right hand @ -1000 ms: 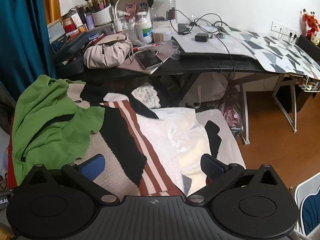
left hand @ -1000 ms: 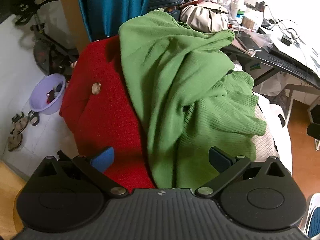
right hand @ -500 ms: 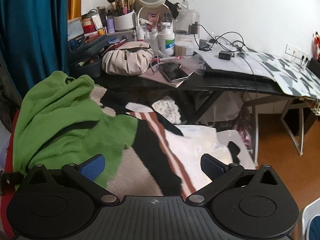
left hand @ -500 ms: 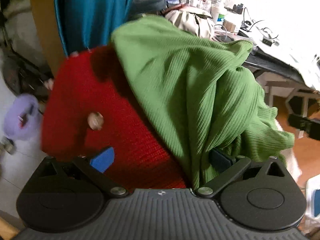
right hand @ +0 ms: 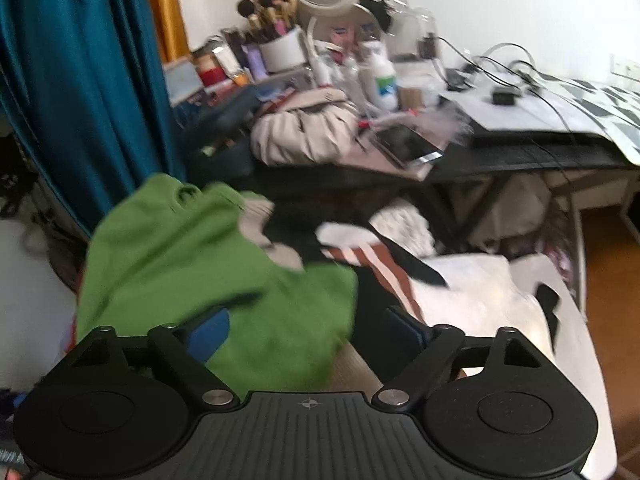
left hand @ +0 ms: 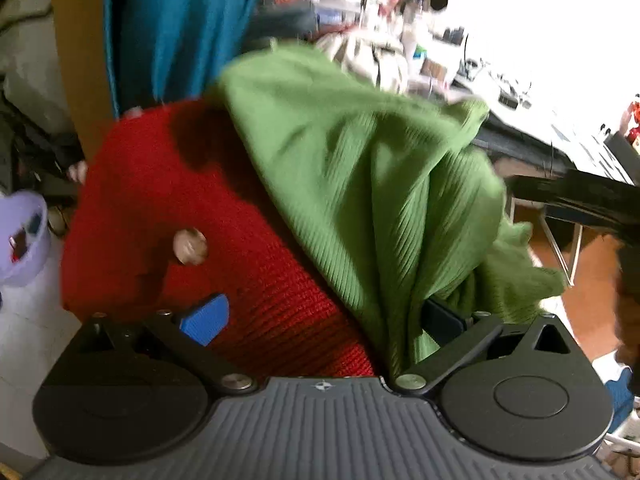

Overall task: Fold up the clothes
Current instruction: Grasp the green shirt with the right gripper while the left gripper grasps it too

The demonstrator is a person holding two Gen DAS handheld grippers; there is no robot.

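Altogether two knitted tops fill the left wrist view: one red sweater (left hand: 168, 216) at centre left with a single round button (left hand: 190, 246), and one green sweater (left hand: 376, 184) draped over its right side, ribbed, rumpled and falling in long folds toward the lower right. The left gripper (left hand: 324, 318) has its jaws spread wide; the blue left pad hangs over the red knit, while the right pad is half buried in a green fold, with no squeeze visible. At far left one lilac bowl (left hand: 22, 236) sits on pale floor.

In the right wrist view the green sweater (right hand: 208, 268) lies at lower left, beside one striped brown, black and cream garment (right hand: 384, 268) at centre. The right gripper (right hand: 308, 334) is closing, the green hem lying between its jaws, the pads not yet pressing it. A crowded black desk (right hand: 540, 156) bounds the top; bare wooden floor (right hand: 600, 260) opens at right.
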